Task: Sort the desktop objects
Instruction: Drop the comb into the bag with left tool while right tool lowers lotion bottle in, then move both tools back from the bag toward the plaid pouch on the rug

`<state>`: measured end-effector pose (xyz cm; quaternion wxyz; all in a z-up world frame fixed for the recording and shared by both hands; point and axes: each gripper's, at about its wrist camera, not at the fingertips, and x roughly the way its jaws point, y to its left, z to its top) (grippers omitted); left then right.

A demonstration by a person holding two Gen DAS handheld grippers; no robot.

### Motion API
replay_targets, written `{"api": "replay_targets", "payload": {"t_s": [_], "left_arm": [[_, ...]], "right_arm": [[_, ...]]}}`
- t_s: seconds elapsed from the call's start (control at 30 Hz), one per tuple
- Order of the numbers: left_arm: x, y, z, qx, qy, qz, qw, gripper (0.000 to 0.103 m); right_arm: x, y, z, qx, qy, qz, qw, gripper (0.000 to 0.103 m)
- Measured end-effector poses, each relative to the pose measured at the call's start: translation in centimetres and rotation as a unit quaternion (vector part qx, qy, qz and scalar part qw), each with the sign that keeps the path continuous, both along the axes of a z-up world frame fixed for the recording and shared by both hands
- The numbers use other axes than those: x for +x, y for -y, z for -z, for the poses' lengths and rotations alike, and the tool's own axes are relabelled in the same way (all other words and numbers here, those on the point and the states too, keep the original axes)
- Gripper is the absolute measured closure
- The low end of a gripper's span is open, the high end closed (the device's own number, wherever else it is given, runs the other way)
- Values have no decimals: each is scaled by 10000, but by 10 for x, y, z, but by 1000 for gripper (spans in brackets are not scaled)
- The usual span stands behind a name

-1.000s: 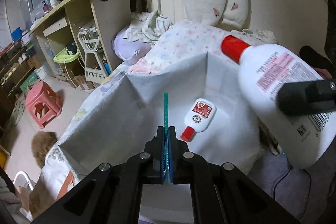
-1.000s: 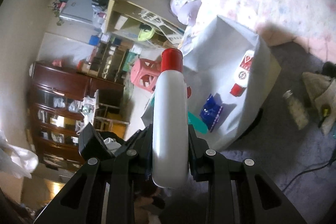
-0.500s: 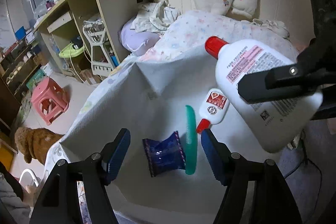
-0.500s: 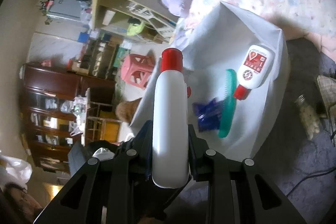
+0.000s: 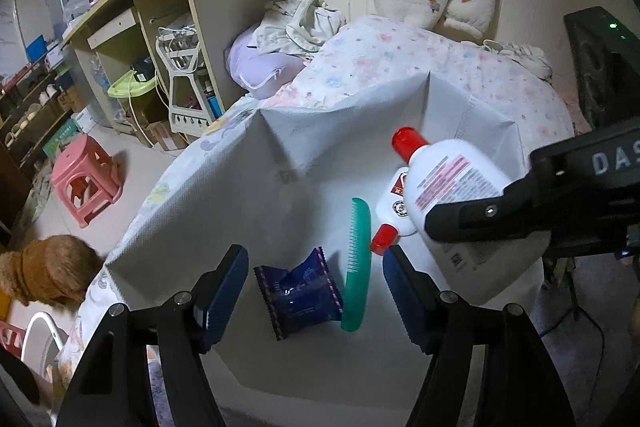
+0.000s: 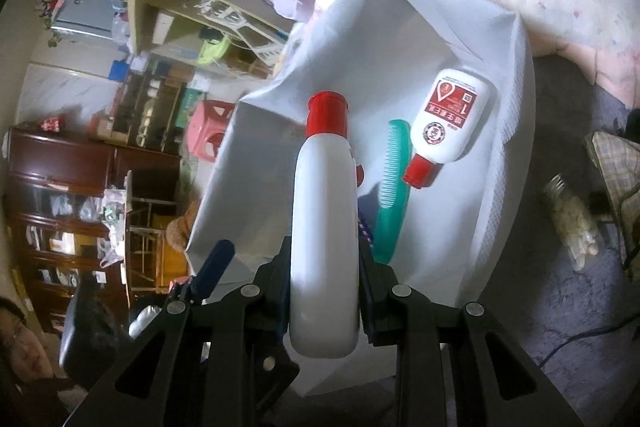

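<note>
Left gripper (image 5: 314, 289): lower centre of the left wrist view; jaws apart with nothing clamped; they have just been opening, and the wrapper and comb lie on the bin floor below the gap.
Right gripper (image 6: 326, 279): lower centre of the right wrist view; jaws clamped on the large white bottle; seen from the left wrist view it enters from the right edge.
Large white bottle (image 6: 324, 239): red cap pointing away from the camera, held above the bin; label with pink and black print faces the left wrist view.
White fabric bin (image 5: 248, 187): centre of both views, open top, soft creased walls, set against the bed.
Small white bottle (image 6: 448, 123): lying inside the bin, red cap toward the camera, red-printed label up.
Green comb (image 5: 356, 263): lying in the bin just beside the small bottle's cap, teeth facing left.
Blue wrapper (image 5: 298, 293): crinkled packet in the bin, touching the comb's lower end.
Bed (image 5: 420, 63): floral cover, behind the bin, upper centre.
Pink stool (image 5: 86, 181): on the floor, left side.
</note>
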<state>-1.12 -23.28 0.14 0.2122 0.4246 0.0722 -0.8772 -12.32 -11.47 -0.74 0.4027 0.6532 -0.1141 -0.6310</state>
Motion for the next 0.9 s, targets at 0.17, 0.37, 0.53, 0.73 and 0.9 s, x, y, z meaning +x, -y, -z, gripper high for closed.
{"api": "replay_targets", "payload": {"t_s": [0.17, 0.37, 0.53, 0.73, 0.9], "left_arm": [[-4, -6, 5, 27, 63, 137, 9999, 35], [-4, -16, -3, -72, -26, 244, 9997, 35], [-4, -27, -9, -84, -110, 335, 9993, 35], [-9, -52, -18, 21, -220, 680, 9974, 35], [-12, -88, -36, 198, -425, 1251, 9910, 36]], "right_arm": [[2, 2, -1, 183, -95, -232, 9995, 57], [5, -11, -31, -46, -463, -234, 9986, 29], [10, -33, -49, -145, -637, -210, 9976, 29], [14, -86, -50, 283, -843, -107, 9960, 29], [11, -145, -47, 373, -810, 167, 9959, 29]]}}
